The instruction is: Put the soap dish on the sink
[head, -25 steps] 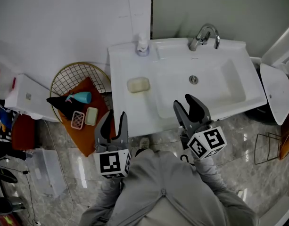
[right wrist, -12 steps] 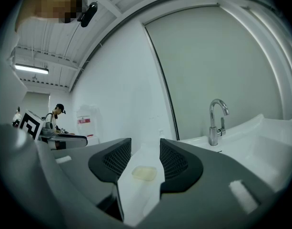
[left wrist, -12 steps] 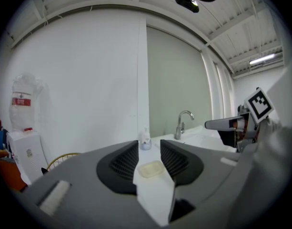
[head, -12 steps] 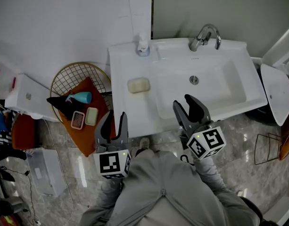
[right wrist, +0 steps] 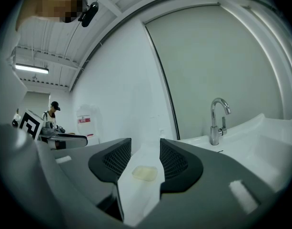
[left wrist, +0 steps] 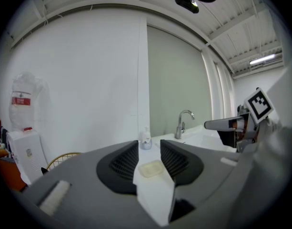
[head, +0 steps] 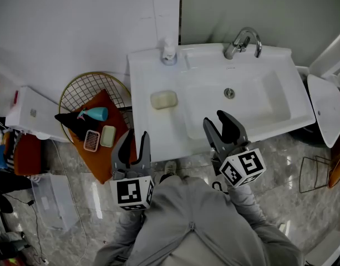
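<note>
While both grippers hang at the front edge of the sink (head: 158, 126), neither holds anything. Left gripper (head: 135, 134): jaws apart, empty. Right gripper (head: 215, 119): jaws apart, empty.

Soap dish (head: 163, 99): pale cream, rounded oblong. It lies flat on the sink deck, left of the basin and well apart from the tap (head: 240, 42). By its place, the task looks done.

Handling, judged:
- Light, stiff plastic.
- Smooth, likely slick if wet.
- Shallow rim.
- Best hold is across the short width, jaws on the two long sides, low at the rim.

Basket (head: 86, 85) on the floor, left of the sink, holds a pink tray (head: 91, 141) and other bits.
</note>
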Tool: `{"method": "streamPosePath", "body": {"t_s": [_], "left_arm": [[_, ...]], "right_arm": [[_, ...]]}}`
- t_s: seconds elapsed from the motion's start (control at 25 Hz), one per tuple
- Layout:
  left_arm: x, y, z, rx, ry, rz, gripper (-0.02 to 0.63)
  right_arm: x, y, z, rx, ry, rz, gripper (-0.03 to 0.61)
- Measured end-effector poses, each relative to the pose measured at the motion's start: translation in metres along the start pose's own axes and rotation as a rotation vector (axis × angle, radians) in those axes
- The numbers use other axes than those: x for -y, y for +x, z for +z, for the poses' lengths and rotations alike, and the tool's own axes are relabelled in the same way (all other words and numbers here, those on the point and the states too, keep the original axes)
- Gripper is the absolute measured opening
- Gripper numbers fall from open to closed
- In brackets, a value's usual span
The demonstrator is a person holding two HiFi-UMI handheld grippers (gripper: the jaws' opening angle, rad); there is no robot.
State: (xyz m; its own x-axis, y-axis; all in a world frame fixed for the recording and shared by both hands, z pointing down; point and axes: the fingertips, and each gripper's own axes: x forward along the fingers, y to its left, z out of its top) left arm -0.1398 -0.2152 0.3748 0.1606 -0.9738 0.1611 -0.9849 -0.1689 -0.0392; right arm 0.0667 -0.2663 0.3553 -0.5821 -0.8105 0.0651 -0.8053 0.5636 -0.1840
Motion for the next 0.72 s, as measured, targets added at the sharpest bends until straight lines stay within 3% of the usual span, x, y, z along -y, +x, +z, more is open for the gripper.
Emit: {"method": "streamPosePath", "body": {"t_s": [0.72], "left_arm": [[-0.0002,0.0036,0.0010,-0.004,0.009,0.000,0.199]], "right_arm": [[0.0036,0.0005,0.0002,0.000,0.003,-0.007,0.187]]}}
